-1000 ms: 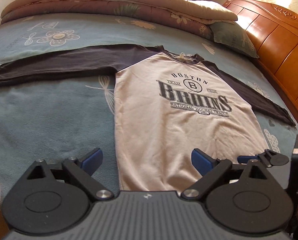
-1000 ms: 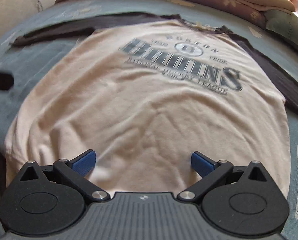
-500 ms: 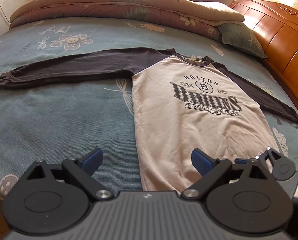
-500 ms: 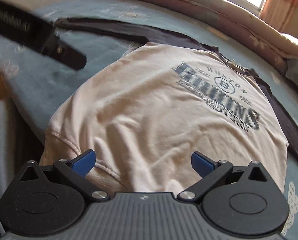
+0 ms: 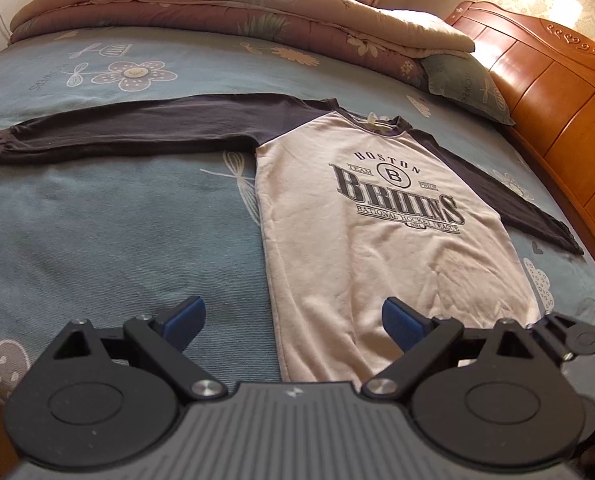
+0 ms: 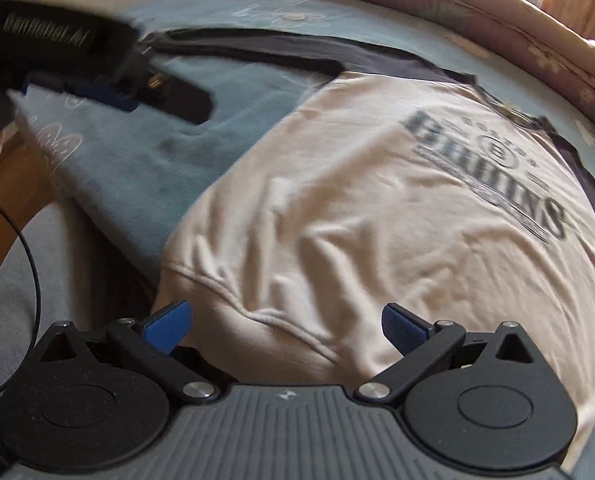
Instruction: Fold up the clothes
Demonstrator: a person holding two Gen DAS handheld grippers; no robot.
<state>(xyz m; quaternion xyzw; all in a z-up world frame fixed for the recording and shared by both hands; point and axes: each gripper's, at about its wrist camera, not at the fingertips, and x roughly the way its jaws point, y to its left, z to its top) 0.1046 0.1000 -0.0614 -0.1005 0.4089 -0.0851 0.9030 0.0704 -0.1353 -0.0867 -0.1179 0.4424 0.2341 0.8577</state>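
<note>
Cream shirt spread flat on bed, sleeves out.
Left gripper and right gripper both wide, empty; hem at 6 o'clock. Pinch both layers squarely.

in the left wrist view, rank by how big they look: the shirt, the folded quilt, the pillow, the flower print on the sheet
1. shirt, sleeves spread wide
2. folded quilt; it lies farther back, so it may truly be bigger
3. pillow
4. flower print; it looks close to the pillow in size, so that order is unsure

Shirt flat on bed, quilt behind.
</note>
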